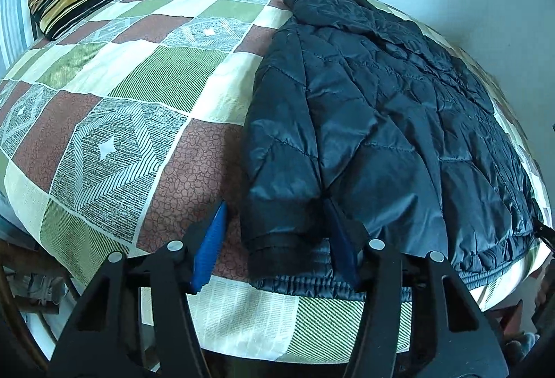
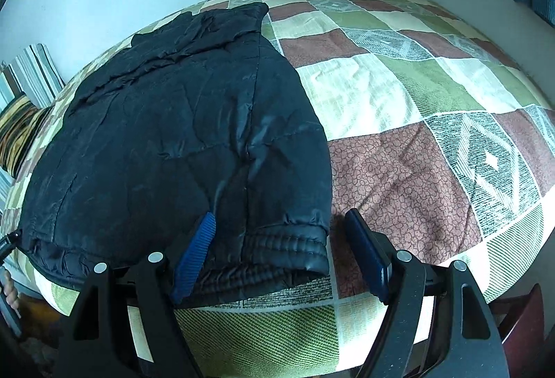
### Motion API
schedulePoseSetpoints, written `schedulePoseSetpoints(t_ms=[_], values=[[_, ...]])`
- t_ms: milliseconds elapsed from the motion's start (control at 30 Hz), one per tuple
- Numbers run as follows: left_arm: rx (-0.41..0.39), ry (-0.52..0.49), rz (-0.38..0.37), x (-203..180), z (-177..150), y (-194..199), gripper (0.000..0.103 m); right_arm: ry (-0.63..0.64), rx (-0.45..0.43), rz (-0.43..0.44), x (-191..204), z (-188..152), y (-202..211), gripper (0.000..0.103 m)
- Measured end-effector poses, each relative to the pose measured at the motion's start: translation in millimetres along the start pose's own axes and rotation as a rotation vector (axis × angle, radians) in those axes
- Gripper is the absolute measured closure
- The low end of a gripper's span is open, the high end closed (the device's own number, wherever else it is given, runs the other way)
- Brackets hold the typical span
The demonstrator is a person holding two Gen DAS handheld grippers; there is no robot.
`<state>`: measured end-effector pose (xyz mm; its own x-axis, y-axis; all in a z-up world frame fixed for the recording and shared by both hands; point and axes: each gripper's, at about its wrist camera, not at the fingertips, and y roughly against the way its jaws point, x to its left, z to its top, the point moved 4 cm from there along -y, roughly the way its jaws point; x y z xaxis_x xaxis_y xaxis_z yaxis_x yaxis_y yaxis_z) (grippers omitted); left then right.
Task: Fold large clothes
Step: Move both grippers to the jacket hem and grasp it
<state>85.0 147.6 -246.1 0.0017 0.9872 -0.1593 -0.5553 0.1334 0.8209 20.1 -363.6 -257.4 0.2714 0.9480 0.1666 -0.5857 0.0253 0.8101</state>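
Two grippers, left gripper (image 1: 277,221) and right gripper (image 2: 281,225), jaws spread, straddle the near hem corners of the quilted jacket (image 1: 381,107) lying on the bed (image 1: 121,100). Judged soft, puffy, slippery; grip the elastic hem.

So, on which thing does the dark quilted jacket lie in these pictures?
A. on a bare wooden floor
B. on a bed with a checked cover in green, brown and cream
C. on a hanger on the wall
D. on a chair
B: the jacket lies spread flat on the checked bed cover, its elastic hem at the near edge of the bed.
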Motion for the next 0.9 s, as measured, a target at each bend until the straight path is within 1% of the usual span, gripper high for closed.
schedulePoseSetpoints(t_ms=[67,100,167,267,367,433,533,600,633,667,700,733,800,867,900], values=[[0.002,0.001,-0.003,-0.2,-0.6,0.8,0.048,0.008,-0.007,0.008,1.9,-1.2,1.5,0.027],[0.004,0.000,-0.011,-0.6,-0.9,1.3,0.054,0.008,-0.007,0.010,2.1,-2.2,2.3,0.027],[0.008,-0.011,-0.029,-3.7,-1.6,2.9,0.060,0.010,-0.009,0.014,1.2,-3.4,3.6,0.028],[0.005,-0.042,-0.017,-6.8,-2.2,4.0,0.060,-0.010,-0.018,0.022,-4.6,-2.4,6.4,0.027],[0.009,-0.029,-0.018,-4.9,-2.9,3.1,0.055,-0.050,-0.020,0.036,-12.0,-1.1,6.5,0.025],[0.011,-0.014,-0.019,-2.6,-3.0,2.9,0.053,-0.044,-0.025,0.029,-12.7,0.1,7.7,0.025],[0.012,-0.006,-0.026,-1.6,-3.1,3.0,0.053,-0.043,-0.030,0.023,-13.4,1.8,8.7,0.025],[0.011,-0.010,-0.029,-3.2,-3.4,3.1,0.058,-0.048,-0.020,0.029,-14.2,0.9,7.0,0.025],[0.011,-0.013,-0.034,-4.5,-3.6,3.1,0.060,-0.046,-0.017,0.031,-13.2,-0.2,6.5,0.029],[0.010,-0.015,-0.033,-5.6,-3.7,3.3,0.061,-0.043,-0.016,0.039,-11.5,-0.9,6.6,0.035],[0.010,-0.017,-0.031,-6.0,-3.8,3.5,0.062,-0.038,-0.008,0.063,-8.6,-1.8,6.3,0.048],[0.011,-0.018,-0.033,-6.5,-4.0,3.8,0.063,-0.034,-0.002,0.076,-5.9,-2.2,6.1,0.054],[0.010,-0.021,-0.045,-7.1,-4.0,5.1,0.070,-0.016,0.002,0.069,-3.1,-2.5,5.8,0.057],[0.006,-0.036,-0.046,-8.9,-4.4,6.4,0.073,-0.015,0.004,0.077,-1.4,-3.4,5.5,0.062],[0.002,-0.048,-0.040,-10.3,-4.8,7.2,0.075,-0.022,0.007,0.088,-1.8,-3.9,5.5,0.065]])
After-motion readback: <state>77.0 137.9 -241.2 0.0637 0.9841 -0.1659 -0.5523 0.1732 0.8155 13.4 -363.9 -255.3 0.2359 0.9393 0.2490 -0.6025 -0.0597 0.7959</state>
